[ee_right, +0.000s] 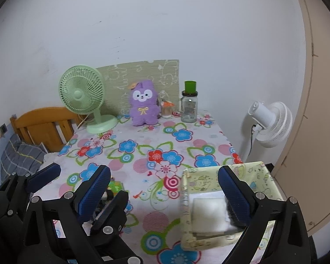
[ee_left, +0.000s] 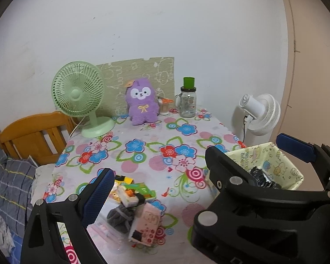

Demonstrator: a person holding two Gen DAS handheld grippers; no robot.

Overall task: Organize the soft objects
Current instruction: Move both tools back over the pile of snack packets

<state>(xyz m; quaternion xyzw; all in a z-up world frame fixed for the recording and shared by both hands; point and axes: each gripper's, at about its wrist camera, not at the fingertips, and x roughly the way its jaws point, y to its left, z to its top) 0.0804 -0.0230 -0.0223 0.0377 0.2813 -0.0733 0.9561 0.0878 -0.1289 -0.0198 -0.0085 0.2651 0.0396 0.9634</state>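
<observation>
A pale green cartoon-print box (ee_right: 188,209) stands at the table's right front; it holds a white soft pad (ee_right: 208,212) and a black item (ee_left: 261,177). My right gripper (ee_right: 165,194) is open and empty, its right finger over the box. My left gripper (ee_left: 156,194) is open and empty over a pile near the front left: a dark grey cloth (ee_left: 118,216), a pink patterned pouch (ee_left: 146,223) and green and white packets (ee_left: 140,190). The right gripper's fingers (ee_left: 293,146) show around the box in the left wrist view. A purple plush toy (ee_left: 142,101) sits at the back.
A flowered cloth covers the table (ee_left: 143,149). At the back stand a green desk fan (ee_left: 81,96), a glass jar (ee_left: 188,101) with a green cup on top and a small jar (ee_left: 164,106). A white floor fan (ee_right: 268,123) is right, a wooden headboard (ee_left: 30,134) and pillow left.
</observation>
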